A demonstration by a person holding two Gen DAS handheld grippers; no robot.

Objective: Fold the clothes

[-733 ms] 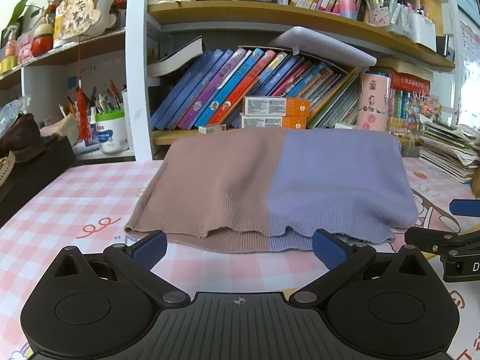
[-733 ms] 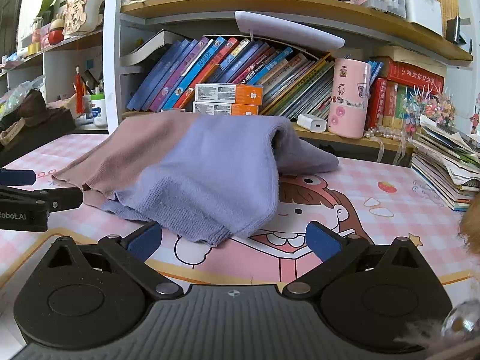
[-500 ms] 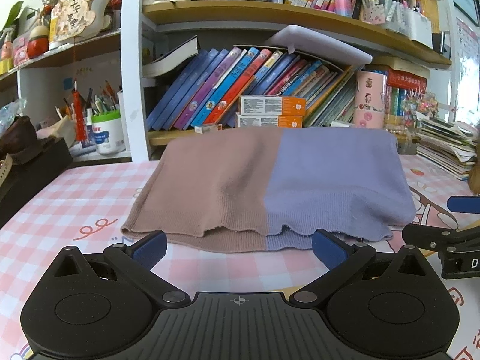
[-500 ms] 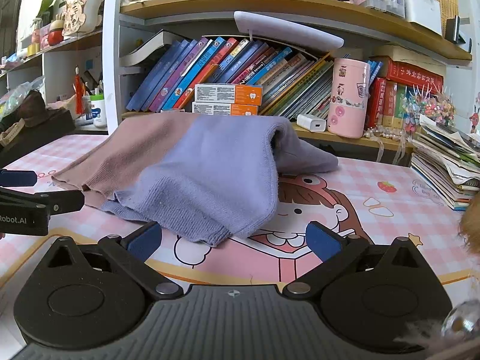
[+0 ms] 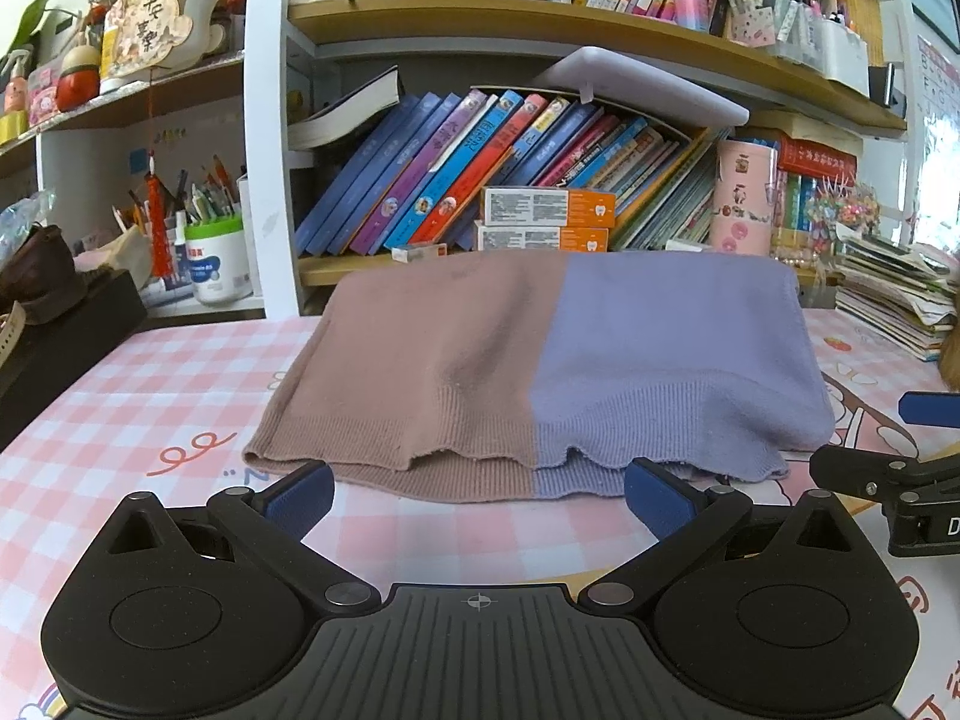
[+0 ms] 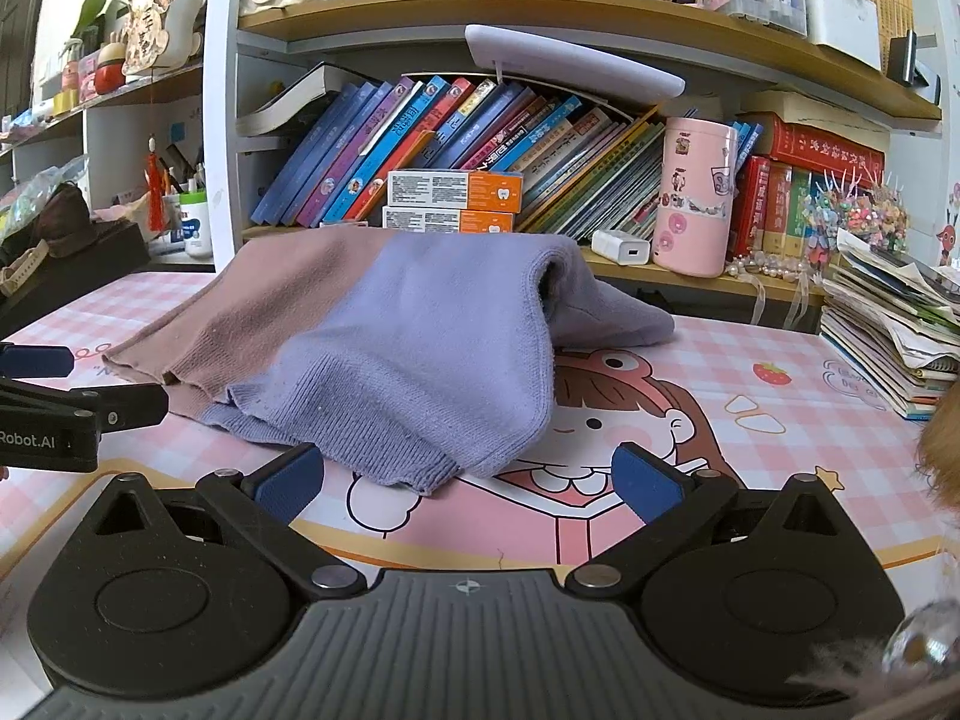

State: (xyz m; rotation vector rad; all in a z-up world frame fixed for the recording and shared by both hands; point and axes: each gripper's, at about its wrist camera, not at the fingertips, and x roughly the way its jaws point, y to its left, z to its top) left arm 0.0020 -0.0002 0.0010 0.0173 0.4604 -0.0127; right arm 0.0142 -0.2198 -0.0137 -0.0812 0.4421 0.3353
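The folded brown-and-lavender knit sweater (image 5: 540,372) lies on the pink checked table mat (image 5: 150,396) just ahead of the left gripper (image 5: 477,495) and the right gripper (image 6: 468,480), both with jaws spread wide and empty, ribbed hem nearest the blue pads.

Folded two-tone sweater (image 5: 540,360), brown left half, lilac right, lies on the pink checked counter (image 5: 150,384). Left gripper (image 5: 477,495) sits just before its hem, jaws wide, empty.
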